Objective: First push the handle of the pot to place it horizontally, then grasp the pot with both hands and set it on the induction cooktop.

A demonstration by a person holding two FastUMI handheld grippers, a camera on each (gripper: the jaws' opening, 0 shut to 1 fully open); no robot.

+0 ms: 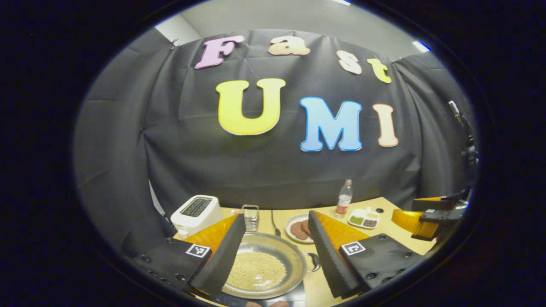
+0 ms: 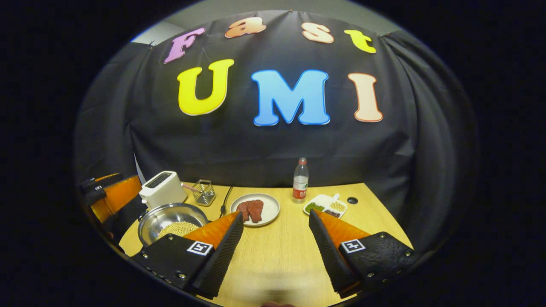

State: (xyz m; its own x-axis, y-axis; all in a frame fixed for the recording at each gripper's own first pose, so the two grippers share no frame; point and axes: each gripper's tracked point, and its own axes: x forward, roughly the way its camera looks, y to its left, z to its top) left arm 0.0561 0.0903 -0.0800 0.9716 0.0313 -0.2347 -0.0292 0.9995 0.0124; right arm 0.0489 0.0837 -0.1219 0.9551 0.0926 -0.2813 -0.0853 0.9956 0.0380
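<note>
Your right gripper (image 2: 275,238) hangs over the bare wooden table (image 2: 281,260) with its two fingers wide apart and nothing between them. Off to your left sits the shiny pot (image 2: 170,217) with little yellow beans in it. Behind the pot stands a white toaster (image 2: 162,188), and next to that a small wire basket (image 2: 204,192). Farther back you see a plate of brown meat slices (image 2: 255,209), a bottle (image 2: 300,181), and a small white tray of beans (image 2: 326,206). Your other gripper (image 2: 108,196) peeks in at the far left edge
</note>
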